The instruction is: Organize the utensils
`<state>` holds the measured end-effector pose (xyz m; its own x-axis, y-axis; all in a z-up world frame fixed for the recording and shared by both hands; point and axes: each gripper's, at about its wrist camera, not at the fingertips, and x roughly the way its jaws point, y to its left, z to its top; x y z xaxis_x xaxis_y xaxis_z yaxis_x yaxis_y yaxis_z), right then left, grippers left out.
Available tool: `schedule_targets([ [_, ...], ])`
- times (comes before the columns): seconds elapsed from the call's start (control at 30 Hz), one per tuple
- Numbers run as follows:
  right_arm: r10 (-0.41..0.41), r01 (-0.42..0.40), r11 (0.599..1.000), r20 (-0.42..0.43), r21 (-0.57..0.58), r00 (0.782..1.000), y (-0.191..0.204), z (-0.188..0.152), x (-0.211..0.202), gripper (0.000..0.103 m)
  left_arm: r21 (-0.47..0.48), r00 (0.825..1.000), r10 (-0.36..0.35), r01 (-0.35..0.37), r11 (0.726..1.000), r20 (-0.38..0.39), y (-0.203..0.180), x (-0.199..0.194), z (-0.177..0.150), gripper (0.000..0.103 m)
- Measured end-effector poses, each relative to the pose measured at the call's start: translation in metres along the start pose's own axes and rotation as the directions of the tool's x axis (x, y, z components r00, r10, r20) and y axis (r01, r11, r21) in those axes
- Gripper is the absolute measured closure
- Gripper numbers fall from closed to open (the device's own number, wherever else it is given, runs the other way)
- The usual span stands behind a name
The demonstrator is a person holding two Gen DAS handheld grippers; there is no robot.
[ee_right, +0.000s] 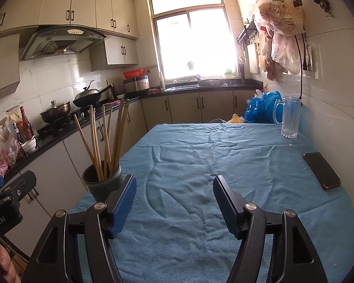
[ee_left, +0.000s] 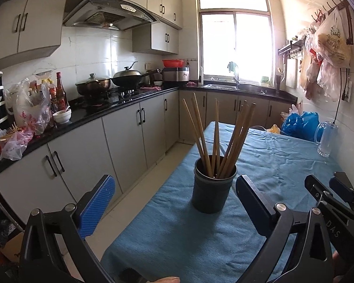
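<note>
Left wrist view puts the dark cup (ee_left: pixel 212 186) straight ahead of your left claw (ee_left: pixel 174 198), just past its tips on the blue-clothed bench (ee_left: pixel 177 235). That claw's fingers stand wide apart with nothing between them. Wooden chopsticks (ee_left: pixel 214 136) stand fanned in the cup; you can count about eight, though they overlap. Your right claw (ee_left: pixel 323 188) shows at the right edge here, beside the left one.

Right wrist view shows what the left misses: one black phone (ee_right: pixel 322 171) lying flat, ahead and to the right of your right claw (ee_right: pixel 174 188), near the wall. One glass mug (ee_right: pixel 289 118) stands farther ahead on that side; the left view has it too. Your right claw is also spread, holding nothing, over bare cloth. The cup (ee_right: pixel 102 182) sits just left of its left finger, partly hidden behind it.
</note>
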<state>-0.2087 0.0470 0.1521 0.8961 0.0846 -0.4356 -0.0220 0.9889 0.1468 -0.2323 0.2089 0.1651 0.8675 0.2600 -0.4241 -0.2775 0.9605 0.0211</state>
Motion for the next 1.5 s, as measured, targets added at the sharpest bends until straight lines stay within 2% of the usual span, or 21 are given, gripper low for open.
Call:
schedule_targets([
  [0.3,-0.017,0.017,0.999,0.010,-0.033,1.000,0.005,-0.001,0.001,0.028,0.004,1.000,-0.010,0.010,1.000,-0.007,-0.003,0.003,-0.002,0.001],
  [1.03,-0.024,0.024,0.999,-0.022,-0.027,0.999,0.004,-0.005,0.012,0.025,0.014,0.996,-0.031,0.032,0.999,-0.078,-0.002,0.024,-0.009,0.001],
  [1.5,-0.025,0.023,0.999,-0.033,-0.037,0.999,0.007,-0.008,0.016,0.025,0.011,0.995,-0.041,0.042,0.999,-0.087,0.000,0.030,-0.011,0.001],
])
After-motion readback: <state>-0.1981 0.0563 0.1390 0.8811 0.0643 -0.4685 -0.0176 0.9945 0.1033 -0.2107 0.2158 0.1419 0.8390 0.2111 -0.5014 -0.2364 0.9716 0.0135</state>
